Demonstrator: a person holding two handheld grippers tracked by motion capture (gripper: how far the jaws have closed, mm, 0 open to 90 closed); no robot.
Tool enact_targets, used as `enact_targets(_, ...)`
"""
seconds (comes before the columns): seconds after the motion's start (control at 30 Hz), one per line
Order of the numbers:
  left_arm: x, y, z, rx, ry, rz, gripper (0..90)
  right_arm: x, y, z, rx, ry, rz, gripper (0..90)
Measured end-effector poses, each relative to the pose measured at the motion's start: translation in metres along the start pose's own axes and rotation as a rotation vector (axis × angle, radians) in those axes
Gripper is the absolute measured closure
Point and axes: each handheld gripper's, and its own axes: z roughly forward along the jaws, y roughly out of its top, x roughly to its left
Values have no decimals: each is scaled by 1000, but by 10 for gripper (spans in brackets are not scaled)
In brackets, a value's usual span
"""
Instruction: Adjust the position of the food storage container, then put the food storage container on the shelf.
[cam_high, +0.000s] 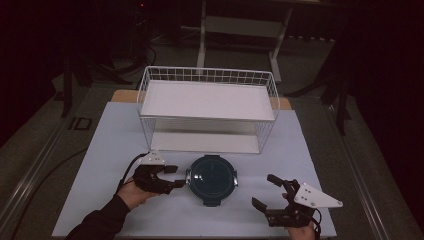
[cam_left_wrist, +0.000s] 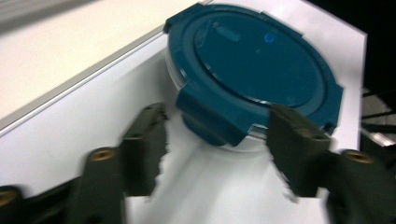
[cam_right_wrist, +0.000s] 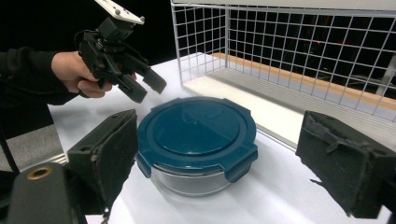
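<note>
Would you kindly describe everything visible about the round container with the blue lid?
The container is round, with a clear, glass-like bowl under a dark blue plastic-looking lid whose clip tabs are folded down at the rim. It is closed and sits upright on the white table, in front of the wire rack, between the open left gripper and right gripper. Neither touches it.

Teal-lidded container (cam_high: 212, 180), white wire rack (cam_high: 207, 107), black jaws.

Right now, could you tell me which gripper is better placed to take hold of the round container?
Probably the left gripper: its open jaws sit right beside the container, facing one lid clip. The right gripper, also open, hangs farther off toward the table's near edge.
</note>
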Motion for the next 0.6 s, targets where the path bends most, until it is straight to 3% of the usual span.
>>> enact_targets(0.03, -1, 0, 1, 12, 5, 6, 125, 0, 0, 0, -3, 2, 3, 111)
enact_targets(0.07, -2, 0, 1, 13, 14, 6, 67, 0, 0, 1, -8, 1, 9, 107)
enact_targets(0.13, -3, 1, 0, -7, -20, -18, 19, 0, 0, 3, -10, -15, 12, 107)
enact_targets(0.3, -11, 6, -6, -48, -22, -14, 13, 2, 2, 5, -13, -36, -3, 107)
enact_targets(0.5, -21, 25, -19, -84, -16, -25, 13, 6, 11, 11, -31, -58, -38, 107)
enact_targets(0.6, -23, 28, -21, -97, -15, -31, 14, 6, 14, 13, -42, -61, -24, 127)
